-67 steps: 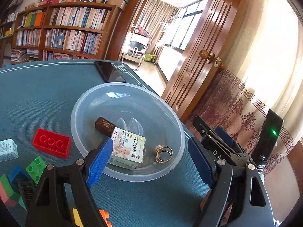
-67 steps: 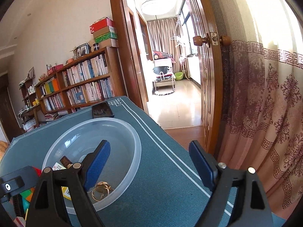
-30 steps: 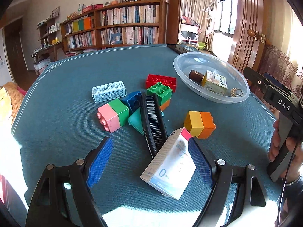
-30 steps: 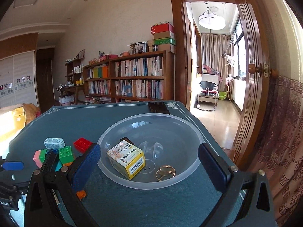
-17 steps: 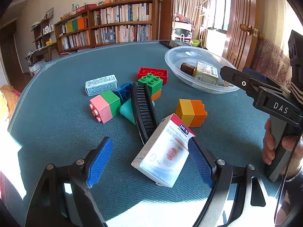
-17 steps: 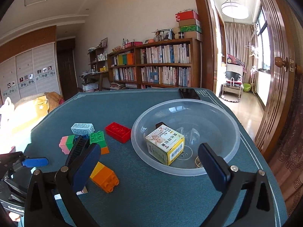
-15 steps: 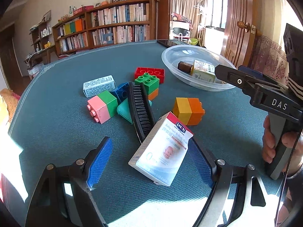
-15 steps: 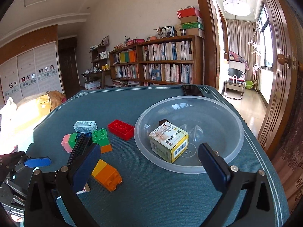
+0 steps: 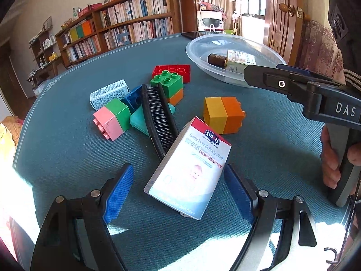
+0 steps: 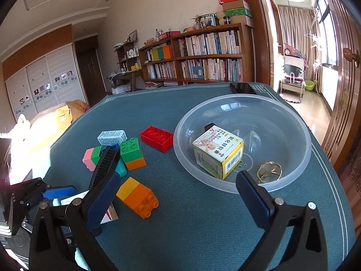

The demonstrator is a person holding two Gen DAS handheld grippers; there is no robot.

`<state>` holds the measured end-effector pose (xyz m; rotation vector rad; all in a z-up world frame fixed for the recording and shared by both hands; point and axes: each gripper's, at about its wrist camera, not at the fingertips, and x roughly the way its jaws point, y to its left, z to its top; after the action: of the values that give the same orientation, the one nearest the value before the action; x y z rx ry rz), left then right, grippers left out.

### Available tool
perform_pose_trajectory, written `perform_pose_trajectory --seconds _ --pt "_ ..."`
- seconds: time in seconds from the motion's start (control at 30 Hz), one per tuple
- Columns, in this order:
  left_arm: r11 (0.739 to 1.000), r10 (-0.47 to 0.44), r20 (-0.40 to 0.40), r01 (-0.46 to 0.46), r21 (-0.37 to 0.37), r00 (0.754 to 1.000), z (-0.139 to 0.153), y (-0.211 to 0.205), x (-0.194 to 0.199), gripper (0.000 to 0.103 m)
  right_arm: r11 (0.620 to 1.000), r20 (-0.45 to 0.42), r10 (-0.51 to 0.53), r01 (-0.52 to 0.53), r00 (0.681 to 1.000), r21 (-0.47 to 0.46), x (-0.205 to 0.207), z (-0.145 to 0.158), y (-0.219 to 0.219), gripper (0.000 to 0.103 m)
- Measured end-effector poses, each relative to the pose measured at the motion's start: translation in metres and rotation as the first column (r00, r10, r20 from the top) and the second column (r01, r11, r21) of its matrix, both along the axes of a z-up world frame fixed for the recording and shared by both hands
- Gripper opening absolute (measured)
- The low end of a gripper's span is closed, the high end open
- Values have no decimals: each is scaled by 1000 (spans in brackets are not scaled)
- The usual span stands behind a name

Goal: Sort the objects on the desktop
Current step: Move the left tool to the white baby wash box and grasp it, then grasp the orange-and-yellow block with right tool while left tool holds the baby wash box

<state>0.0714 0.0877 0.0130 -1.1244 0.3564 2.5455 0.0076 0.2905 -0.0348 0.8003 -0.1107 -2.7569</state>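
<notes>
Now square your left tongs (image 9: 178, 189), spread apart, around the box (image 9: 189, 169) near the comb (image 9: 158, 115); right tongs (image 10: 178, 192) hang apart, empty.

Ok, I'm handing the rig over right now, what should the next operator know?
Left gripper: open, fingers either side of the baby wash box, not closed on it.
Right gripper: open, empty, near the bowl.
Done: yellow box, brown bottle and rings in the bowl.
Left: wash box, comb, small white box, blocks, all on the table.
</notes>
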Motion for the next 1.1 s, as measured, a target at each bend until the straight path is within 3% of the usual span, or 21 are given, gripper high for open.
perform_pose_trajectory --seconds 0.17,0.3,0.37,0.43,0.53,0.9,1.1 --pt "1000 19 34 -18 -16 999 -7 -1 -5 85 1000 7 11 -11 1000 4 -1 -1 -2 103" --pt "999 30 57 -31 22 998 -7 -9 -9 85 1000 14 13 -14 1000 11 -1 -2 -3 103" --pt "999 27 53 -29 26 998 -6 -10 -8 79 1000 19 14 -14 1000 13 -1 -2 -4 103" --pt "999 13 42 -14 29 999 -4 -9 -5 63 1000 21 14 -15 1000 15 -2 -2 -5 103" --pt "1000 11 30 -12 29 999 -3 -9 -3 63 1000 21 15 -16 1000 23 -2 -2 -6 103" --pt "985 53 -4 -51 162 999 12 -35 -2 57 995 31 1 -4 1000 97 -2 -6 -18 103" --pt "975 80 3 -79 209 997 13 -47 -3 56 990 42 22 -28 999 142 -1 -8 -32 98"
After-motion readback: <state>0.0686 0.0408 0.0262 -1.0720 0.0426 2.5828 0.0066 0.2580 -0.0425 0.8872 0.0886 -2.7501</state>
